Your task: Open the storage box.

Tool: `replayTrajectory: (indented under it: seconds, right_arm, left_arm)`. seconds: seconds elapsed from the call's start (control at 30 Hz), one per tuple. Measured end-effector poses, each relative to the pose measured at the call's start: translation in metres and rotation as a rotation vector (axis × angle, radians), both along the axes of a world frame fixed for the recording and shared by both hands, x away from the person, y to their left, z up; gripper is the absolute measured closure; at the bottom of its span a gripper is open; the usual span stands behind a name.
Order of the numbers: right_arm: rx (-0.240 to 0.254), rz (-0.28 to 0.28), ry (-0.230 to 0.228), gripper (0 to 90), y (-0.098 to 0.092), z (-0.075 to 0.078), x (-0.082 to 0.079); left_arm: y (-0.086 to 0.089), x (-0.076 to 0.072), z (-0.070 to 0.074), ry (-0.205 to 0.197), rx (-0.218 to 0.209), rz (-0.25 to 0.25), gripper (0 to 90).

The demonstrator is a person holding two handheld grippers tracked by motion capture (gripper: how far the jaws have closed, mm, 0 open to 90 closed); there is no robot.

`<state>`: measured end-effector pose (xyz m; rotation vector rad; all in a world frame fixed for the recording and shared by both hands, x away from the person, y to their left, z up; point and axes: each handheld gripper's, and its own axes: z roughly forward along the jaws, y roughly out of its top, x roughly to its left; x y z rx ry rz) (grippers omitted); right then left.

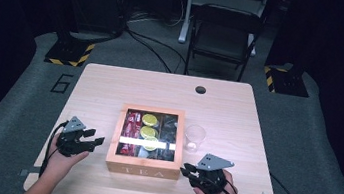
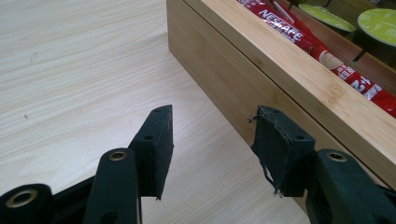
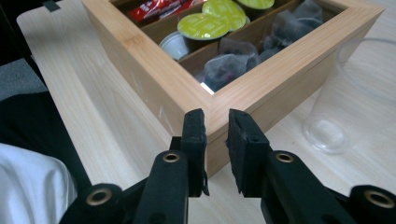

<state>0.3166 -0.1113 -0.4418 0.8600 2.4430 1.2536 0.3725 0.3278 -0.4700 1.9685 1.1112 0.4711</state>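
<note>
Your left gripper [image 2: 210,140] has its jaws apart beside the tea box [image 1: 143,166] on the worktop [image 1: 229,109], and your right gripper [image 3: 217,140], jaws nearly together on nothing, could bump its corner and tip the cup [image 3: 345,116].

Hand-held gripper [image 3: 216,140] (narrow gap, nothing between) at tea box [image 3: 261,88] corner, clear cup [image 3: 345,102] beside
</note>
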Motion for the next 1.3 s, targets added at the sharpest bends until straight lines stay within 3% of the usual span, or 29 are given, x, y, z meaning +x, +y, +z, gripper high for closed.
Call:
replayTrajectory:
  seconds: [0.67, 1.07, 1.3]
  right_arm:
    - [-0.044, 0.006, 0.034, 85.2, 0.001, -0.021, -0.001]
    - [-0.079, 0.033, 0.040, 88.3, 0.005, -0.026, 0.002]
    - [-0.069, 0.027, 0.032, 88.3, 0.005, -0.026, 0.002]
  left_arm:
    - [0.001, 0.001, 0.000, 0.000, 0.000, -0.003, 47.2]
    - [0.001, 0.001, -0.001, -0.004, -0.004, 0.002, 47.2]
    - [0.001, 0.001, -0.001, -0.004, -0.004, 0.002, 47.2]
